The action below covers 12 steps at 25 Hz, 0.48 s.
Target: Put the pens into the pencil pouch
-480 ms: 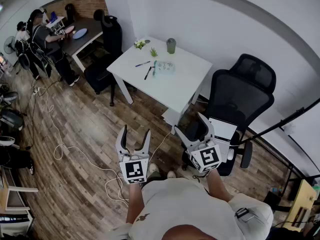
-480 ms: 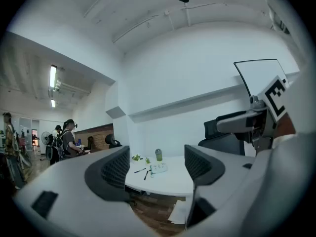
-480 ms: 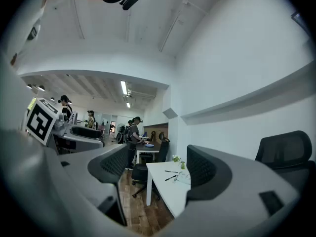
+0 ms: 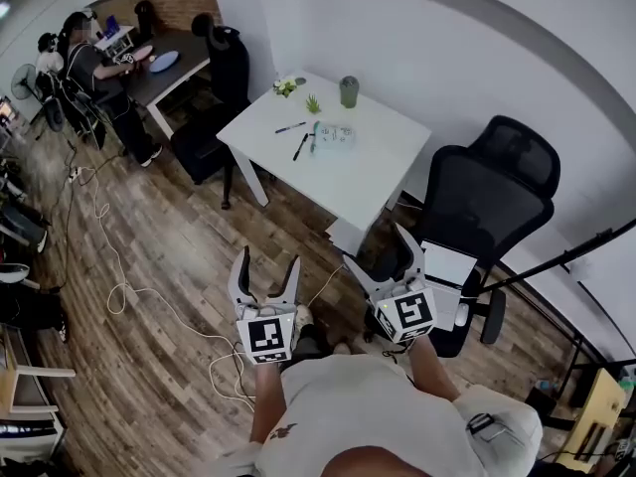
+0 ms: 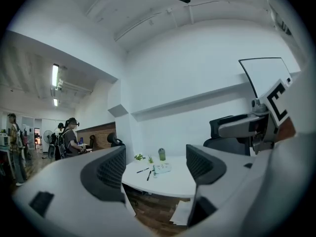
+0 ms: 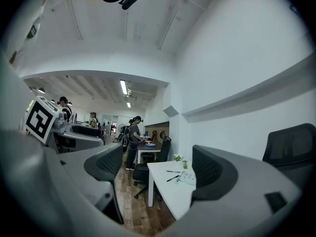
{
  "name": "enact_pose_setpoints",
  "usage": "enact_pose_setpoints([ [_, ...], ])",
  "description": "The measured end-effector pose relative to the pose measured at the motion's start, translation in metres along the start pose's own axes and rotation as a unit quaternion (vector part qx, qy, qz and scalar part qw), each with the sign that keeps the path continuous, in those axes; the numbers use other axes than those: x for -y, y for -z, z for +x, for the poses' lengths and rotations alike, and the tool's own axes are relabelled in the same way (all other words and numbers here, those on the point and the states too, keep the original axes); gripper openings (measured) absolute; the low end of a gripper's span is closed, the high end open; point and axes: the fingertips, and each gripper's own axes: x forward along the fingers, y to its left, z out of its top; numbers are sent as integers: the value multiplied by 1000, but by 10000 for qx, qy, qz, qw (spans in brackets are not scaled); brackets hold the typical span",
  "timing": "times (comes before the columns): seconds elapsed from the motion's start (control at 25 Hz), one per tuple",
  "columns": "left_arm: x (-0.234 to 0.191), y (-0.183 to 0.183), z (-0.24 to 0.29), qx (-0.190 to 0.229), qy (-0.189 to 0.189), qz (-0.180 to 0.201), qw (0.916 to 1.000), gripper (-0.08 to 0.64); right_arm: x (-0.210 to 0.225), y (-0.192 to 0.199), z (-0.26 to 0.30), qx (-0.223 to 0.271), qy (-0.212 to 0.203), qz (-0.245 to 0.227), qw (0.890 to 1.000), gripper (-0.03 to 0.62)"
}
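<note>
Some distance ahead of me stands a white table [image 4: 368, 182]. On it lie a pale pencil pouch [image 4: 334, 135], a dark pen [image 4: 300, 147] just left of the pouch and a second pen [image 4: 289, 127] further left. My left gripper [image 4: 264, 271] and right gripper [image 4: 384, 250] hover over the wooden floor, well short of the table, both open with nothing between the fingers. The left gripper view frames the pouch [image 5: 163, 168] and pens [image 5: 148, 175] between its jaws. The right gripper view shows the pouch [image 6: 188, 177] far off too.
A green cup [image 4: 348, 90] and small plants [image 4: 285, 86] stand at the table's far edge. A black office chair [image 4: 487, 202] stands right of the table, another chair [image 4: 221, 63] to its left. People work at a dark desk [image 4: 164, 68] at the far left. Cables [image 4: 119, 276] trail across the floor.
The view has shifted slightly; the table and chair sit a little higher and further right in the frame. Both grippers stay open and level.
</note>
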Motion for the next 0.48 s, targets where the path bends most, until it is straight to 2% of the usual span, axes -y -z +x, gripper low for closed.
enact_pose_setpoints([
  [0.48, -61, 21, 76, -95, 163, -121, 9997, 368, 3, 9, 100, -130, 39, -55, 9999, 423],
])
